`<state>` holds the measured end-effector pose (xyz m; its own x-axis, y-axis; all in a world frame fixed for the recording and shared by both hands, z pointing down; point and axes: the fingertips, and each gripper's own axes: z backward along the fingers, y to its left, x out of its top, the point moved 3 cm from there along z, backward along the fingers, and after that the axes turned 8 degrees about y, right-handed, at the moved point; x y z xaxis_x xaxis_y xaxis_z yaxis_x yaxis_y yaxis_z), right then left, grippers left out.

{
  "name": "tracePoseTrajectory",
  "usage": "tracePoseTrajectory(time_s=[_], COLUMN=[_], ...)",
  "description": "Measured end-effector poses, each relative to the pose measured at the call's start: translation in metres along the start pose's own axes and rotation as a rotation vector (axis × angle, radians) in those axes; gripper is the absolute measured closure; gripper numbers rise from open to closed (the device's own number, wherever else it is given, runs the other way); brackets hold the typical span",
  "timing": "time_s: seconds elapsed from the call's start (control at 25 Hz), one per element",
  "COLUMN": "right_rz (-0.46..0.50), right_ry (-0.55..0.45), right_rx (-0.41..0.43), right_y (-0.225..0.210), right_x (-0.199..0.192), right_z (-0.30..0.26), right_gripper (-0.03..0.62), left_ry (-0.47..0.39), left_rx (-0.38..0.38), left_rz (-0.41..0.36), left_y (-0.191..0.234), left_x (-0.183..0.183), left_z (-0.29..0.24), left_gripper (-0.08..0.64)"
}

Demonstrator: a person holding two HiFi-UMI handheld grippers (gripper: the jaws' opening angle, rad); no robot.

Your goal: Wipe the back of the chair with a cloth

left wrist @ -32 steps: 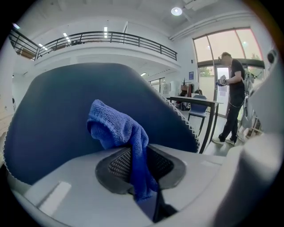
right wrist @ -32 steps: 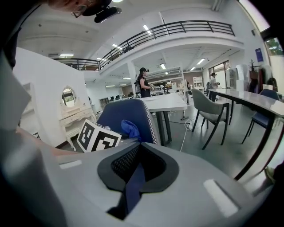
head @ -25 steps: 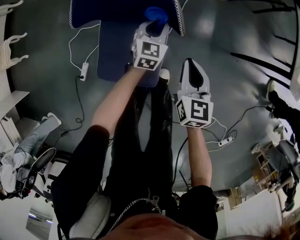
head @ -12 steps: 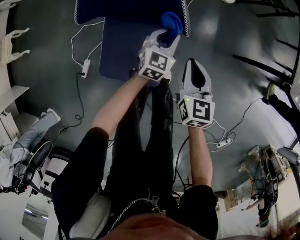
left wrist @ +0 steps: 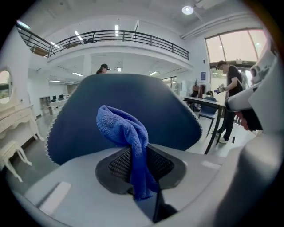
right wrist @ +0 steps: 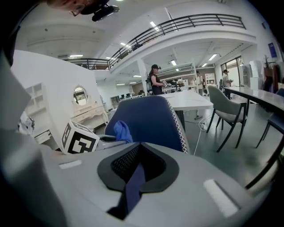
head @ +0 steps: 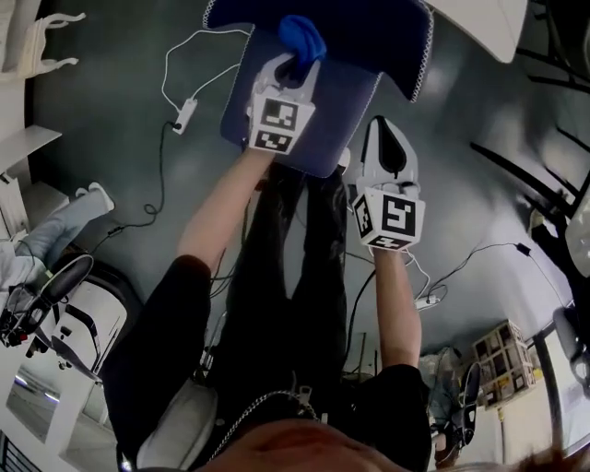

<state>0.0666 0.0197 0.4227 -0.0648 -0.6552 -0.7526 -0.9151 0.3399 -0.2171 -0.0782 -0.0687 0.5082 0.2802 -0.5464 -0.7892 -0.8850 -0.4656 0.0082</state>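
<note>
A blue chair stands in front of me, its back at the top of the head view and its seat below it. My left gripper is shut on a blue cloth, which rests against the chair back. In the left gripper view the cloth bunches up out of the left gripper, with the chair back right behind it. My right gripper hangs to the right of the seat, shut with nothing in it. In the right gripper view it faces the chair back and the cloth.
Power strips with cables lie on the floor at the left and lower right. A white table stands beyond the chair, with a grey chair beside it. White furniture lines the left. People stand far off.
My left gripper has carried the cloth leftward along the chair back, from near its right edge toward the middle. The right gripper has stayed about where it was.
</note>
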Motion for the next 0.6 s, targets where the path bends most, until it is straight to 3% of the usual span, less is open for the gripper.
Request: tracePoseTrajectory(time_s=[0.32,0.48,0.6], right_rz=[0.071,0.084,0.097], right_ry=[0.042,0.057,0.070], right_rx=[0.089,0.102,0.110], right_y=[0.037,0.043,0.052], right_x=[0.013,0.018,0.021], right_z=[-0.033,-0.047,-0.055], right_gripper=[0.589,0.589,0.589], left_ry=[0.059,0.073,0.079], left_rx=[0.244,0.315,0.326], left_rz=[0.125,0.184,0.223], left_y=[0.118,0.154,0.166], left_x=[-0.048,-0.052,-0.052], left_z=[0.040,0.045,0.042], left_gripper=[0.477,0.477,0.477])
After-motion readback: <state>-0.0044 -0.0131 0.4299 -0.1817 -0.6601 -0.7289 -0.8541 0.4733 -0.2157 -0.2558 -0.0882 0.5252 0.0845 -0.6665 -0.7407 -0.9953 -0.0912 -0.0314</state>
